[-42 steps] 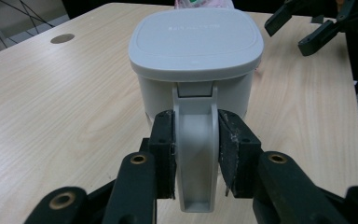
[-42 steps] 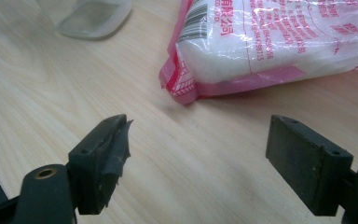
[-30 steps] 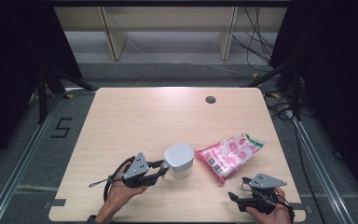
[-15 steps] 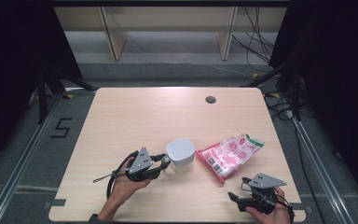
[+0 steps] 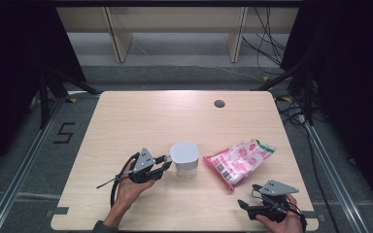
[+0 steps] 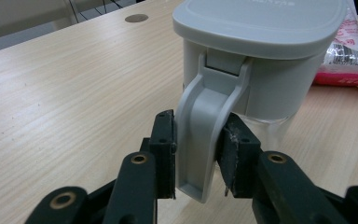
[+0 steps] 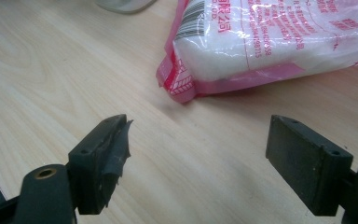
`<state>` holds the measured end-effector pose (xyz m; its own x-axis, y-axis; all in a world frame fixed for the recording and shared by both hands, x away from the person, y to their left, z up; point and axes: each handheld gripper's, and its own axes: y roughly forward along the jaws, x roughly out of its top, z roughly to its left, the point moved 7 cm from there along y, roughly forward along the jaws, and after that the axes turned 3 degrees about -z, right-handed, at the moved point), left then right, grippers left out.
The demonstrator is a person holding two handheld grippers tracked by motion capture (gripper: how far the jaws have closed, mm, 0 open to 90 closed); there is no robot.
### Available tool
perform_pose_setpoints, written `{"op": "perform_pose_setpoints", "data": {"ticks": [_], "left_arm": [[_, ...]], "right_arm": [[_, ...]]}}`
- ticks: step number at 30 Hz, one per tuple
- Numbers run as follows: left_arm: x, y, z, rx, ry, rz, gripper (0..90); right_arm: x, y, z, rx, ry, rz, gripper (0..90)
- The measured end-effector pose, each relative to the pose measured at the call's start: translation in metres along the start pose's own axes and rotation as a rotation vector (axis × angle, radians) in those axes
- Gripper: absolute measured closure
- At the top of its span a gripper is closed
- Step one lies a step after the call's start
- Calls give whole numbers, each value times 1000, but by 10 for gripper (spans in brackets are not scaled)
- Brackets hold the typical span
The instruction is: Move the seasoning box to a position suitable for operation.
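Observation:
A clear container with a grey lid (image 5: 183,159) stands near the table's front middle. My left gripper (image 5: 164,164) reaches it from the left. In the left gripper view both black pads press the sides of the container's grey side handle (image 6: 200,135), so the left gripper (image 6: 198,142) is shut on it below the lid (image 6: 261,28). A pink and white bag (image 5: 240,160) lies flat to the right of the container. My right gripper (image 5: 246,199) rests open near the front right edge. Its jaws stand wide apart (image 7: 198,154), a little short of the bag's sealed corner (image 7: 177,86).
A dark round grommet hole (image 5: 219,103) sits at the back of the wooden table (image 5: 141,121). A shelf unit and cables lie on the floor beyond the table. Black cable trails from the left gripper toward the front edge.
The left hand and gripper have shifted slightly away from the front edge, and the container has nudged with them. The right gripper has stayed still.

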<state>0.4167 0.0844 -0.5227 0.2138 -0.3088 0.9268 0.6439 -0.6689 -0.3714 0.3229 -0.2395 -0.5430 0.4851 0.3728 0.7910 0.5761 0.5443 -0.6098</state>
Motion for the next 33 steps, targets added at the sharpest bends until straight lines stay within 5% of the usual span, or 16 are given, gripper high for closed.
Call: {"op": "perform_pose_setpoints", "data": {"ticks": [13, 17, 22, 25, 26, 30, 32, 33], "left_arm": [[3, 12, 2, -22, -22, -14, 686], [6, 19, 3, -34, -28, -17, 682], [6, 18, 4, -39, -53, -22, 674], [5, 13, 4, -56, -50, -11, 630], [4, 12, 2, -82, -57, -1, 603], [2, 2, 2, -76, -32, 42, 482], [5, -4, 2, -84, -27, 42, 436], [6, -6, 1, -93, -48, 41, 416]], "right_arm": [[-2, -1, -1, -4, 29, 1, 221], [-2, -1, -1, 32, 9, 10, 220], [-2, -2, -3, 6, 22, -4, 220], [-2, -2, 1, 15, 55, -9, 220], [-1, -2, -3, 22, 18, -14, 220], [-1, -2, -3, 15, -4, -6, 220], [-2, -3, 1, 11, 42, 8, 220], [-2, -2, 0, 11, 28, 4, 220]]}}
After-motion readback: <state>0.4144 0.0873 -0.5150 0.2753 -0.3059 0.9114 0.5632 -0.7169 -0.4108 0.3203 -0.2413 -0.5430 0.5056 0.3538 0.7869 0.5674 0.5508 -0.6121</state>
